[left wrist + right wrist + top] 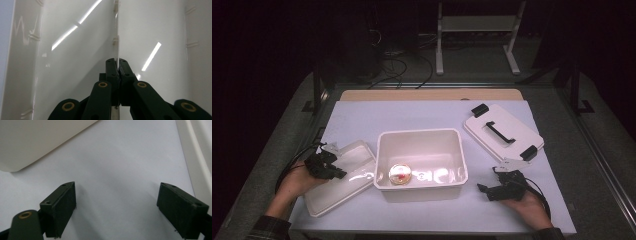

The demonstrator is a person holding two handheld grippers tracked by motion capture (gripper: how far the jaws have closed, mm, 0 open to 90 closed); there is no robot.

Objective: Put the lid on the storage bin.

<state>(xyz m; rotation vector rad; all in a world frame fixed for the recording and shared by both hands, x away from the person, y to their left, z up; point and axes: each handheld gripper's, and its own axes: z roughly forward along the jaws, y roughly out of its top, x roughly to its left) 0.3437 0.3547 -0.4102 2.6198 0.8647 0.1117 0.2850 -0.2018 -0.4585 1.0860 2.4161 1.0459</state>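
Note:
A white plastic bin (422,192) stands mid-table with a small round gold-rimmed dish (400,174) inside at its front left. To its left lies a clear shallow tray (339,187). My left gripper (337,173) is shut on that tray's thin upright rim (117,37), which runs straight up between the closed jaws (117,63). My right gripper (487,184) is near the table's front right, jaws wide open over bare table (117,195) with nothing between them. The bin's rounded corner (37,140) lies ahead of it to the left.
A white lid (502,131) with a black handle and two black clips lies at the back right; its edge (197,152) appears beside my right gripper. The table's pale cover (412,117) is bare behind the bin. Cables and a stand sit on the dark floor beyond.

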